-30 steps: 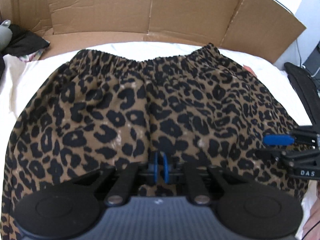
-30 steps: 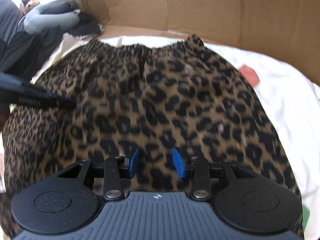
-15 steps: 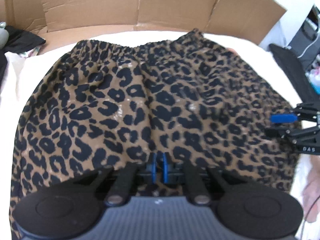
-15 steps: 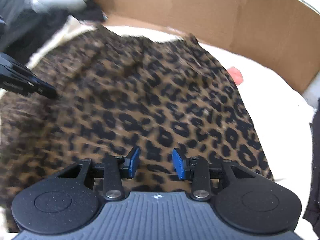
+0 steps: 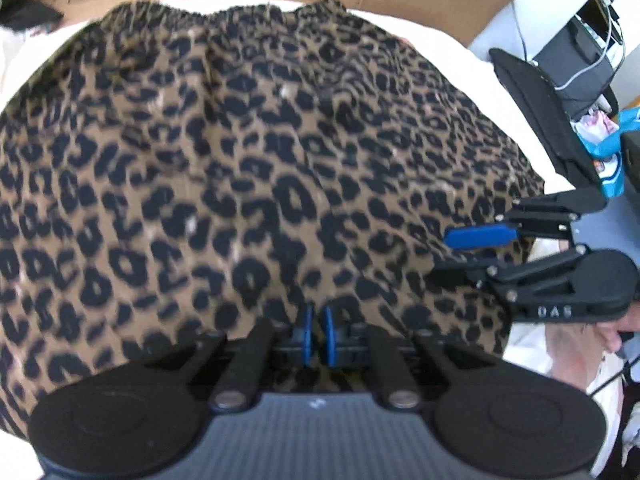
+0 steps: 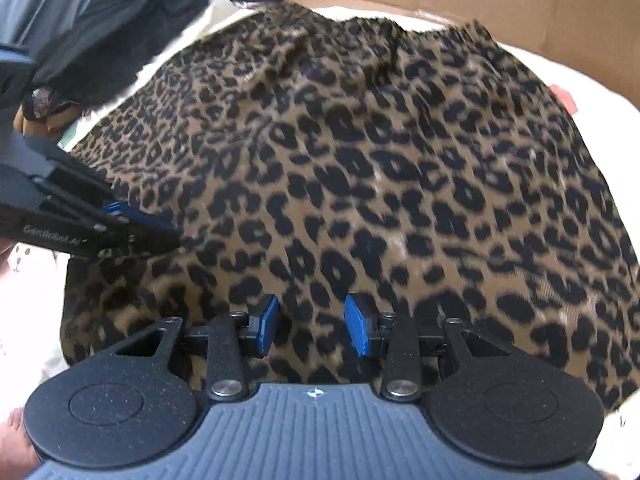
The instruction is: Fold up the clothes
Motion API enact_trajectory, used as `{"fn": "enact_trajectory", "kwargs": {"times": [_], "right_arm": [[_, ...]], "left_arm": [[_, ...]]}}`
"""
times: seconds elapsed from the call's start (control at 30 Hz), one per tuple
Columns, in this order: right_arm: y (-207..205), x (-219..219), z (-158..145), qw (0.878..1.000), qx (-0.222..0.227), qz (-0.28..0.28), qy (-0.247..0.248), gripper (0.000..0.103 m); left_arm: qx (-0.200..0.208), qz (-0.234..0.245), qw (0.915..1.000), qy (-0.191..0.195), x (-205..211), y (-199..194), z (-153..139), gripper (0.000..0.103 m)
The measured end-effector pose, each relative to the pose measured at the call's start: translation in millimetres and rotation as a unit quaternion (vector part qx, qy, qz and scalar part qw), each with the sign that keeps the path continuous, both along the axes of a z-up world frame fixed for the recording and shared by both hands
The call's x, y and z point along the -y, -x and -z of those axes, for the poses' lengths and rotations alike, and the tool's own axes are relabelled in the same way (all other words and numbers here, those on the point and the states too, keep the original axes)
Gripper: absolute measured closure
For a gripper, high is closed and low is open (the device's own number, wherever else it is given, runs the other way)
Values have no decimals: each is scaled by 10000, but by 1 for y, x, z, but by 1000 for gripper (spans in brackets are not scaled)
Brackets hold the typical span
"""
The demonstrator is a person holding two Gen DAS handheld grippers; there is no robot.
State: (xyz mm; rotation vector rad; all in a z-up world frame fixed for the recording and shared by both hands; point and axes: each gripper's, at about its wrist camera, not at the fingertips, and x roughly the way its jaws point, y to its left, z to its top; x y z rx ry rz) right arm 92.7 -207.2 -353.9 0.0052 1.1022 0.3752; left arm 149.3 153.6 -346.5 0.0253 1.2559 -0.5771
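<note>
A leopard-print skirt (image 5: 280, 160) lies spread on a white sheet (image 5: 460, 60), its elastic waistband at the far end. My left gripper (image 5: 318, 336) is shut on the skirt's near hem, blue pads almost touching with fabric bunched around them. In the right wrist view the skirt (image 6: 380, 180) fills the frame, and my right gripper (image 6: 312, 324) stands open just above the cloth near the hem, with nothing between its pads. The right gripper (image 5: 452, 254) also shows over the skirt's right edge, and the left gripper (image 6: 160, 224) at the skirt's left side.
Brown cardboard walls (image 6: 480, 0) stand behind the waistband. A pile of dark and grey clothes (image 6: 100, 32) lies at the far left. A black chair back (image 5: 536, 92) and cables stand off the sheet's right side. A hand (image 5: 616, 332) holds the right gripper.
Both views have moved in toward the waistband and the skirt fills more of each. The left gripper stays shut on the hem, the right stays open, and the two now stand closer together.
</note>
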Motion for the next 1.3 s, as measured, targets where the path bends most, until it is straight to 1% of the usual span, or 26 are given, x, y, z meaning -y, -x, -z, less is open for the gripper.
{"fn": "enact_trajectory", "kwargs": {"times": [0.2, 0.3, 0.47, 0.6, 0.77, 0.9, 1.03, 1.17, 1.3], "right_arm": [[22, 10, -1, 9999, -91, -24, 49, 60], [32, 11, -1, 9996, -247, -18, 151, 60], [43, 10, -8, 9991, -307, 36, 292, 60], [46, 3, -22, 9996, -170, 70, 208, 60], [41, -16, -29, 9999, -28, -70, 71, 60], [38, -23, -25, 9999, -41, -132, 53, 60], [41, -25, -11, 9993, -338, -133, 59, 60], [48, -26, -13, 9993, -333, -155, 60, 59], [51, -21, -21, 9996, -280, -95, 3, 59]], "left_arm": [[-160, 100, 9998, 53, 0, 24, 3, 96], [-181, 62, 9998, 102, -1, 34, 2, 95], [-263, 41, 9994, 242, -8, 46, -3, 95], [-290, -58, 9990, 341, -21, 55, -13, 95], [-149, -332, 9990, 256, -45, 65, -32, 95], [6, -693, 9975, 135, -71, 65, -45, 94], [197, -1176, 9928, -92, -105, 54, -53, 94], [347, -1746, 9836, -287, -136, 39, -56, 94], [500, -2233, 9723, -469, -169, 23, -59, 90]]}}
